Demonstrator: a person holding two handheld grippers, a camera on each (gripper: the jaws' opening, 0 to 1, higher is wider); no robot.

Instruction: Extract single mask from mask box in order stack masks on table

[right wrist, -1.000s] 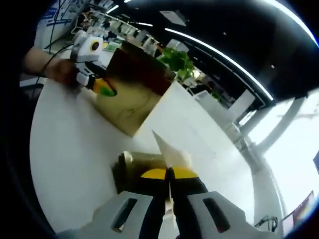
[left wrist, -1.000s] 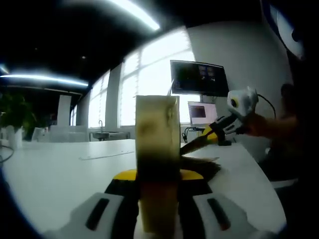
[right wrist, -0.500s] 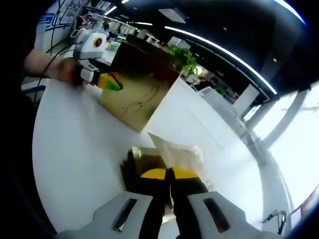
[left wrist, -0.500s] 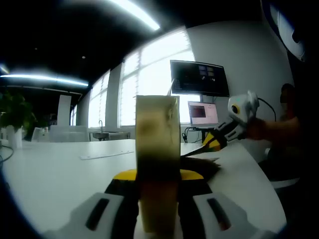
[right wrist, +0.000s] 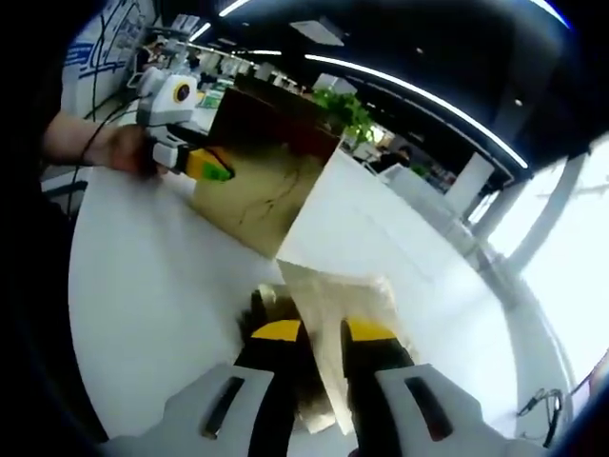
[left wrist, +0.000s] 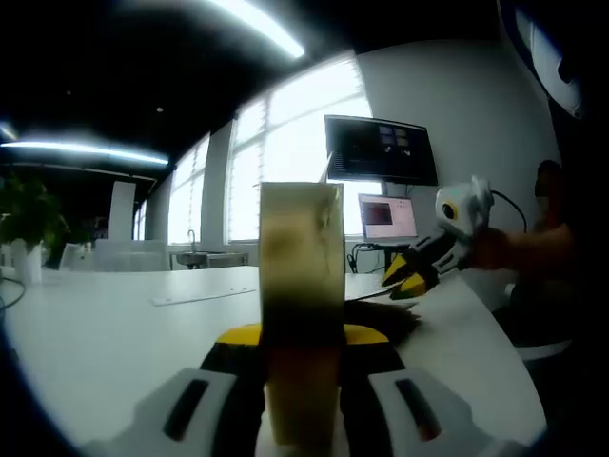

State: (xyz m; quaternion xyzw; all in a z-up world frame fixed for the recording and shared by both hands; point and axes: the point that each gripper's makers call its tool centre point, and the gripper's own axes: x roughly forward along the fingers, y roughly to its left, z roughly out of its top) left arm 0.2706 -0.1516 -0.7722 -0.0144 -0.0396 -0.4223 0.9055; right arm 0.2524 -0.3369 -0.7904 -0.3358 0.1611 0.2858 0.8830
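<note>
Left claw (left wrist: 303, 333) clamped on mask box (left wrist: 301, 286), frame centre, upright over white surface (left wrist: 114, 324). Right claw (right wrist: 324, 333) parted, gripping nothing; mask (right wrist: 338, 309) lies between jaws atop stack (right wrist: 276, 319), lower centre. Risk: loose mask slides askew if jaws snag it on withdrawal.

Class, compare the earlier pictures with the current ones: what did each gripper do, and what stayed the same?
The right gripper has opened its jaws, letting go of the mask, which now lies flat on the stack on the table. A second ago it was clamped on the mask, held edge-up. The left gripper stays shut on the mask box, upright as before.
</note>
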